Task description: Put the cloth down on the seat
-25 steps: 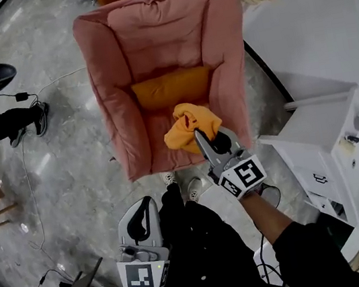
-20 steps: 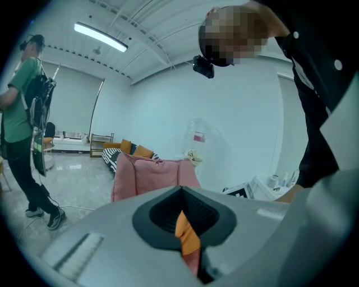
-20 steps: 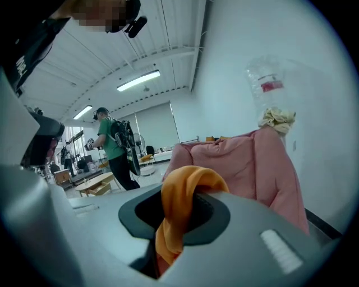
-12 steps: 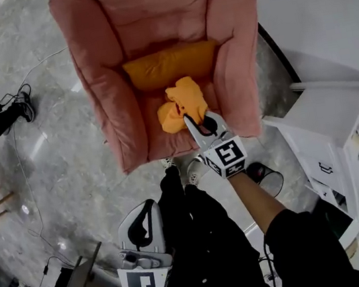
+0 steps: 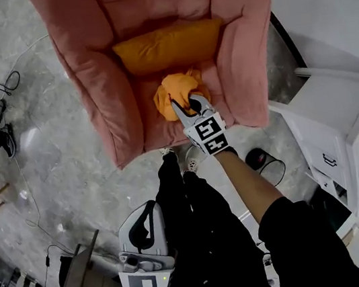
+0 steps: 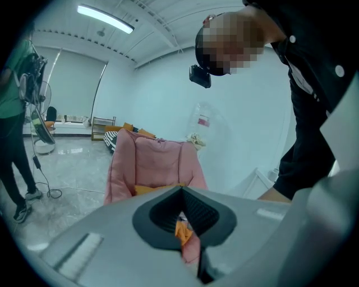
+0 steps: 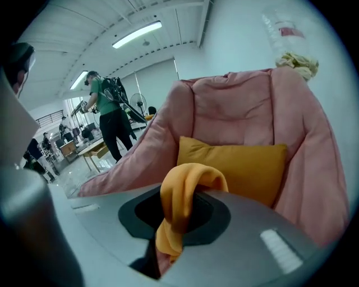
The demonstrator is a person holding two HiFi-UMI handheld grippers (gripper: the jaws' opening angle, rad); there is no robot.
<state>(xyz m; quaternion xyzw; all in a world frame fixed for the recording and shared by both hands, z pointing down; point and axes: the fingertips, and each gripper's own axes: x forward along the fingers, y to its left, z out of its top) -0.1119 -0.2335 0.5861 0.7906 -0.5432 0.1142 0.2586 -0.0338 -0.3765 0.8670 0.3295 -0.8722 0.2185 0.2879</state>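
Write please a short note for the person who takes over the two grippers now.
Right gripper: shut on the orange cloth, low over the seat of the pink armchair, in front of the orange cushion.
Left gripper: shut, empty, down at the person's side.
Done: cloth carried to the seat; contact unclear.
Left: open the right jaws, release the cloth, withdraw.

Counted one armchair (image 5: 98,85) at upper centre, one cushion (image 5: 166,45), one cloth (image 5: 174,91), one cabinet (image 5: 348,111) right, and two tools: left gripper (image 5: 149,207), right gripper (image 5: 183,103).
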